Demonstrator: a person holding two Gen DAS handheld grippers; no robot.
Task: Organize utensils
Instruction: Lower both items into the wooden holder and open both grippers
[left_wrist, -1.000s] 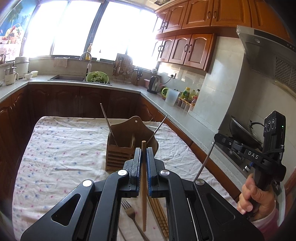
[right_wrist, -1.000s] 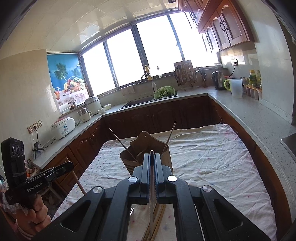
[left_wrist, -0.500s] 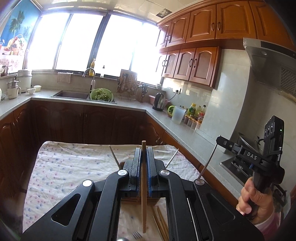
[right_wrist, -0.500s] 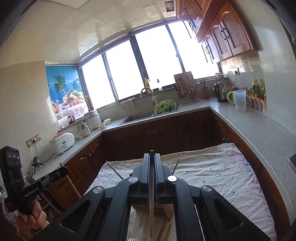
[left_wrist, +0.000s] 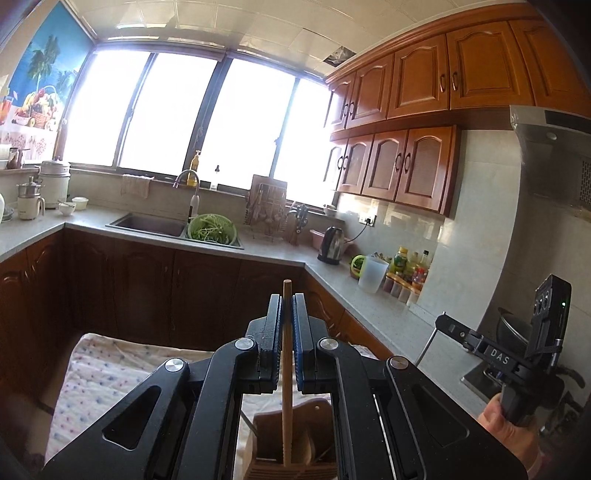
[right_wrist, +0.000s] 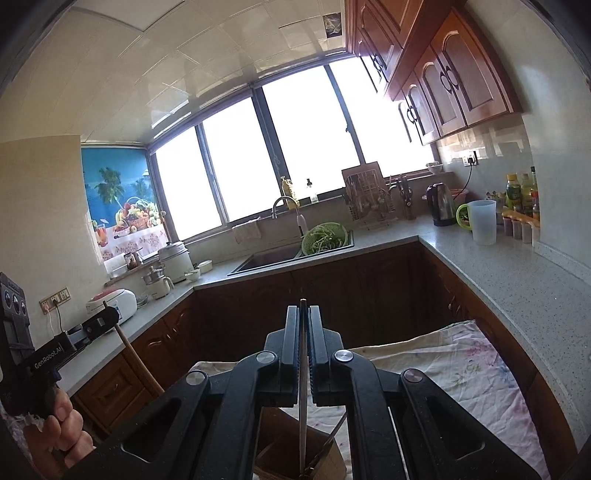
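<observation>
Left tongs grip a wooden chopstick, right tongs a thin, probably metal chopstick, above the holder; next, lowering each into a slot.

Ahead of me a green colander of greens is sitting in the sink at frame centre. An electric kettle is standing right of it, and a clear plastic jug is waiting at the right edge.

Sunlit kitchen windows, wooden wall cabinets, speckled countertop
</observation>
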